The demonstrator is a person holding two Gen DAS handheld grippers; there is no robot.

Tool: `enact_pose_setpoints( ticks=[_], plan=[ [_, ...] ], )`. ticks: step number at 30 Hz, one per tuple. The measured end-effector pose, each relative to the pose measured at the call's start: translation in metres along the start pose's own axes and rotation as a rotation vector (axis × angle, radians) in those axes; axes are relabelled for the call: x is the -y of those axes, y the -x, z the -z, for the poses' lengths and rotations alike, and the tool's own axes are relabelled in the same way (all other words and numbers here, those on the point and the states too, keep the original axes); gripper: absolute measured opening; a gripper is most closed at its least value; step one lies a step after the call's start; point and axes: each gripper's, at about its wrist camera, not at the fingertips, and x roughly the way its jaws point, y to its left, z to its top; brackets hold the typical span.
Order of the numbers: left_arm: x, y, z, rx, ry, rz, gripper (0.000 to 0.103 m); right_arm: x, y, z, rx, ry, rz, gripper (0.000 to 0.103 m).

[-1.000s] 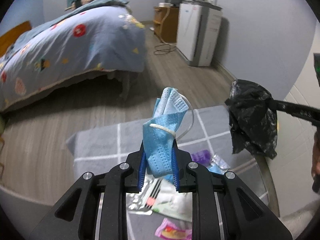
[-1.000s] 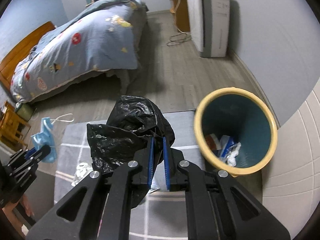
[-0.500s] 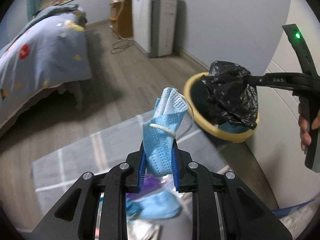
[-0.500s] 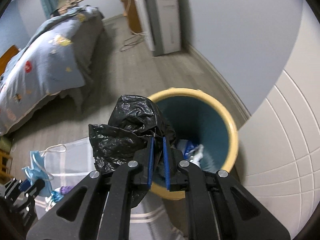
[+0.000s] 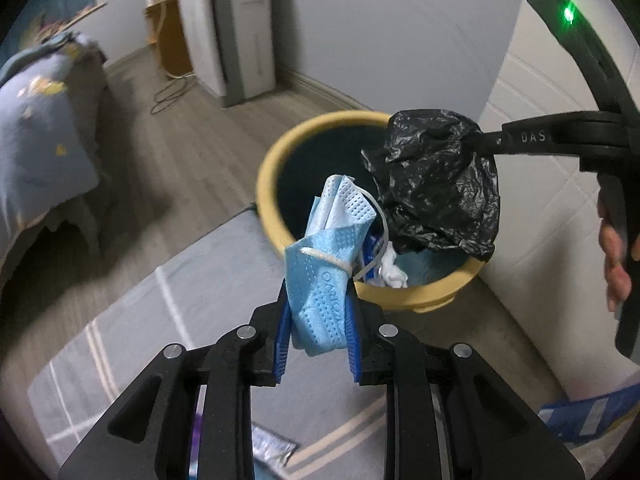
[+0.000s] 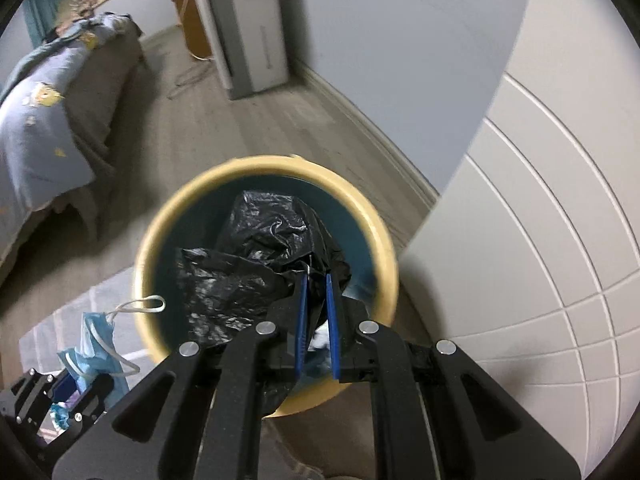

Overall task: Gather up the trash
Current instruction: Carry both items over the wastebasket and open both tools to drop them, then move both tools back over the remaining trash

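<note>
My left gripper (image 5: 317, 300) is shut on a crumpled blue face mask (image 5: 328, 264) and holds it in the air just short of the near rim of the yellow bin (image 5: 272, 184). My right gripper (image 6: 317, 280) is shut on a crumpled black plastic bag (image 6: 256, 264) and holds it directly over the mouth of the yellow bin (image 6: 168, 216), which is teal inside. In the left wrist view the black bag (image 5: 436, 184) hangs over the bin's right side. White and blue trash (image 5: 390, 272) lies in the bin. The mask also shows in the right wrist view (image 6: 94, 344).
The bin stands by a white panelled cabinet (image 6: 540, 260) on the right. A grey checked rug (image 5: 160, 320) holds a few wrappers (image 5: 268, 448). A bed with a blue quilt (image 5: 36, 132) is at the left, a white appliance (image 5: 228, 32) by the far wall.
Both grippers have moved right toward the bin. The black bag has gone from beside the bin to over its mouth, and the mask has come up to the bin's near rim.
</note>
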Motion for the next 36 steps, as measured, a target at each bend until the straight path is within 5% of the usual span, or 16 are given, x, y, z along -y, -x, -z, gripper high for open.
enact_pose_setpoints(
  ticks=[7,9,10,11,13,17,22,36],
  plan=[
    [0.016,-0.024,-0.030,0.015,-0.030,-0.015,0.033,0.010,-0.003,0.000,0.009,-0.047,-0.044,0.010],
    [0.018,-0.026,-0.035,0.034,-0.021,-0.034,0.053,0.011,0.000,0.001,0.015,-0.051,-0.061,0.012],
    [0.018,-0.025,-0.038,0.047,-0.017,-0.051,0.070,0.012,-0.001,0.001,0.013,-0.055,-0.065,0.021],
    [0.018,-0.024,-0.039,0.061,-0.013,-0.062,0.076,0.013,-0.001,0.001,0.013,-0.061,-0.072,0.029],
    [0.016,-0.018,-0.040,0.084,0.000,-0.037,0.078,0.015,-0.002,0.002,0.016,-0.064,-0.072,0.055],
    [0.012,-0.008,-0.035,0.081,0.005,-0.038,0.078,0.017,-0.006,0.001,-0.001,-0.084,-0.082,0.062],
    [-0.001,0.015,-0.019,0.100,0.037,-0.055,0.088,0.010,0.004,-0.001,0.022,-0.096,-0.108,0.084],
    [-0.097,0.127,0.067,0.109,0.172,-0.274,0.094,-0.104,0.065,0.005,0.145,0.204,-0.205,0.097]
  ],
)
